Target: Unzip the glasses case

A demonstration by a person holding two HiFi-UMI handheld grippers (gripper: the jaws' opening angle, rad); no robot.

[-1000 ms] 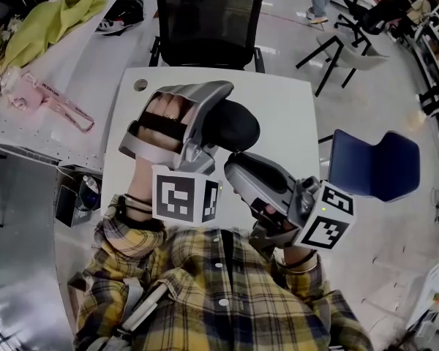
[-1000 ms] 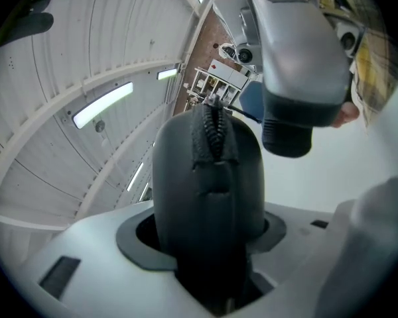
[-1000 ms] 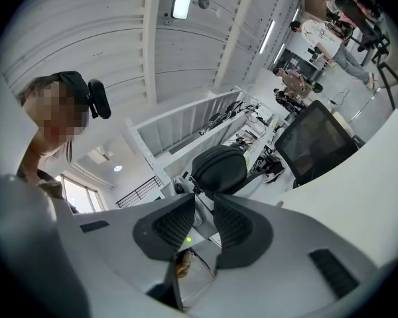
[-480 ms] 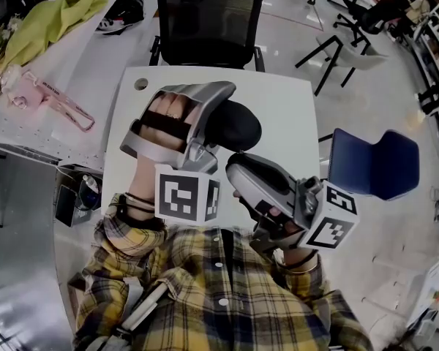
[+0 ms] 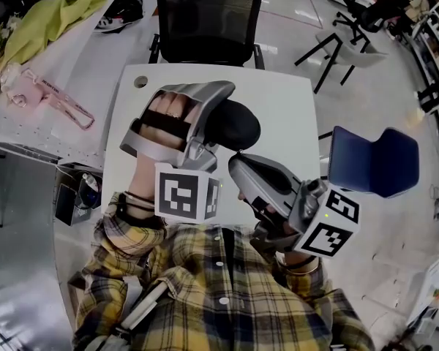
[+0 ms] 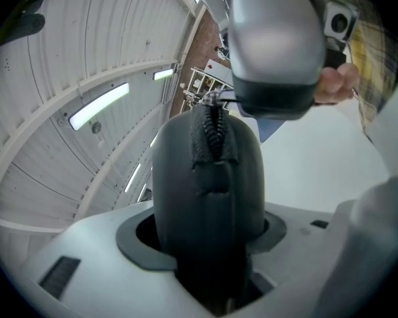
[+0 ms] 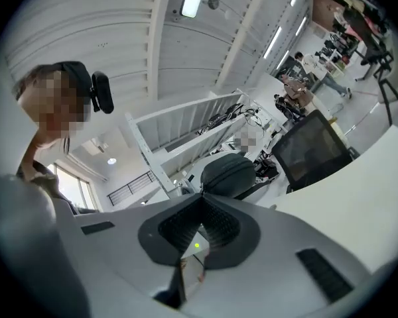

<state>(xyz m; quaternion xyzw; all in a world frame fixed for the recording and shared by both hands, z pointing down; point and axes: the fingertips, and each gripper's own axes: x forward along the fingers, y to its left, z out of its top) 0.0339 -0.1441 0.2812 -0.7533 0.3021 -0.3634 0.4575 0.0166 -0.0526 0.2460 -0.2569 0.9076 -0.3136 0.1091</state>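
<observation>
A rounded matte-black glasses case point(image 6: 209, 177) is clamped in the left gripper point(image 6: 209, 240), its metal zipper pull point(image 6: 215, 99) pinched by the right gripper point(image 7: 200, 196).

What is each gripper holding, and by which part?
Left gripper clamps the black glasses case by one end. Right gripper, tips closed, apparently pinches its zipper pull.
</observation>
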